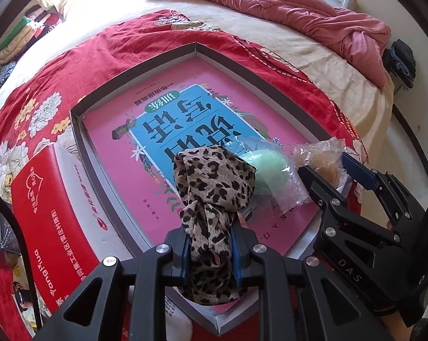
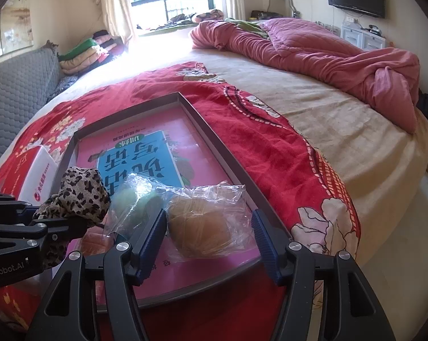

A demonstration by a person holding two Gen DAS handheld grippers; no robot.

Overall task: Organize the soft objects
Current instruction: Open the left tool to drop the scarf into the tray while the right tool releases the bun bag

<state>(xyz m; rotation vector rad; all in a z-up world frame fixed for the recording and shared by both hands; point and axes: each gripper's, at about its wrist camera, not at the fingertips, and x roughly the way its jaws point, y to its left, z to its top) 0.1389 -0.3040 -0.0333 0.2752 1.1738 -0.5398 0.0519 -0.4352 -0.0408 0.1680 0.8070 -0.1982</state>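
Observation:
My left gripper is shut on a leopard-print cloth, which bunches up above its blue pads over the near end of a shallow grey tray lined with a pink and blue book cover. A tan ball in a clear plastic bag lies in the tray's near right corner. My right gripper stands open astride it, with a gap on the right side. A green ball in a clear bag lies just left of the tan one, beside the leopard cloth.
The tray sits on a red floral blanket spread over a beige bed. A red and white box stands left of the tray. A crumpled pink quilt lies at the far right, folded clothes at the far left.

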